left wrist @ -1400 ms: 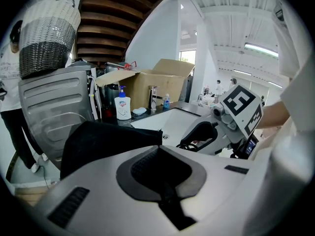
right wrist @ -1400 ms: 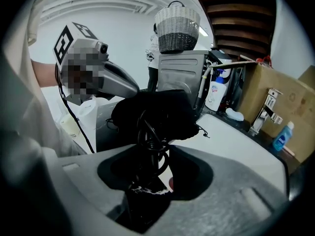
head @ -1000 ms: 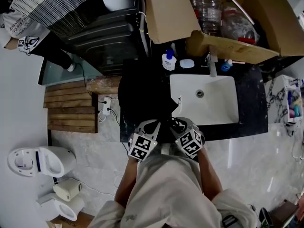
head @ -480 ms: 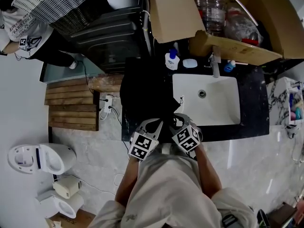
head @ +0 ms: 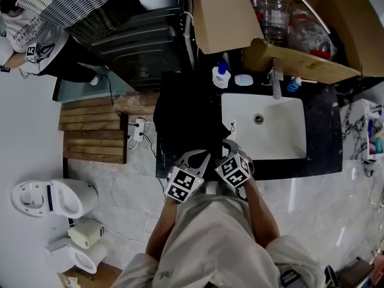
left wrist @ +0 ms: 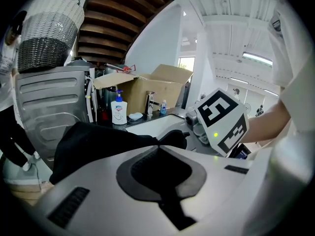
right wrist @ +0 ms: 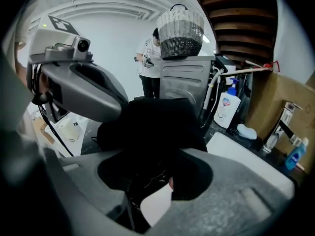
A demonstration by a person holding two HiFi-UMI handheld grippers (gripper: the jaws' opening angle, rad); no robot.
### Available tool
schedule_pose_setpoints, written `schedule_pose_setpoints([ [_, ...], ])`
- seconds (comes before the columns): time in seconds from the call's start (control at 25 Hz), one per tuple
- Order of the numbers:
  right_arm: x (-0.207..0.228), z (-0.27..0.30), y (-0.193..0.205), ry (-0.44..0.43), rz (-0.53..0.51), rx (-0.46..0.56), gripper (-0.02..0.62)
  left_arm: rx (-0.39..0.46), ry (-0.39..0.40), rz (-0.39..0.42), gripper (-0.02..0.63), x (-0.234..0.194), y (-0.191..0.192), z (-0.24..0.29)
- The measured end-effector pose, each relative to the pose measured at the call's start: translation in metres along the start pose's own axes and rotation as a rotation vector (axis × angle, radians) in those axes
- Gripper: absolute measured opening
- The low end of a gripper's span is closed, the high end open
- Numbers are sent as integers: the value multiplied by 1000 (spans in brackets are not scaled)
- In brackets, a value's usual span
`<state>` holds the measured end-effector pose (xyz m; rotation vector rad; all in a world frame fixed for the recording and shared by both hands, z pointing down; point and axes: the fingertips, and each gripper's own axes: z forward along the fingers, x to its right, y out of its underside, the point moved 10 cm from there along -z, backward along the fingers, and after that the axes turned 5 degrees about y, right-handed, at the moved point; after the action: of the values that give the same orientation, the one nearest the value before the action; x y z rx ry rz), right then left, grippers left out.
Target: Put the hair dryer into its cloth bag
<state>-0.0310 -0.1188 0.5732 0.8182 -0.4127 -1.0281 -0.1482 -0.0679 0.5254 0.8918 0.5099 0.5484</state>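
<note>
Head view: we see the black cloth bag [head: 186, 116] lying on the dark counter [head: 324, 143] left of the sink [head: 270, 134]. The left gripper [head: 198, 159] and right gripper [head: 230, 147] are at its near edge. No hair dryer shows; we judge it is probably inside, so closing the mouth comes next.

Left gripper view: the jaws are pinched tight on the bag's edge.

Right gripper view: the jaws, nearly closed, clamp bag cloth beside a white tag [right wrist: 156, 205].
</note>
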Motion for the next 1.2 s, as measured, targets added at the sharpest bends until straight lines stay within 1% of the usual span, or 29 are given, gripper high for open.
schedule_pose_setpoints([
  [0.24, 3, 10, -4, -5, -3, 20, 178, -7, 18, 5, 6, 0, -1, 2],
  [0.52, 8, 22, -6, -11, -7, 78, 178, -22, 34, 3, 6, 0, 3, 5],
  [0.68, 9, 27, -3, -16, 2, 93, 179, -33, 41, 5, 6, 1, 6, 8],
  [0.96, 7, 25, 2, 8, 2, 93, 179, -50, 19, 13, 6, 0, 11, 11],
  [1.2, 10, 15, 4, 19, 4, 96, 187, -41, -7, 14, 8, -1, 14, 10],
])
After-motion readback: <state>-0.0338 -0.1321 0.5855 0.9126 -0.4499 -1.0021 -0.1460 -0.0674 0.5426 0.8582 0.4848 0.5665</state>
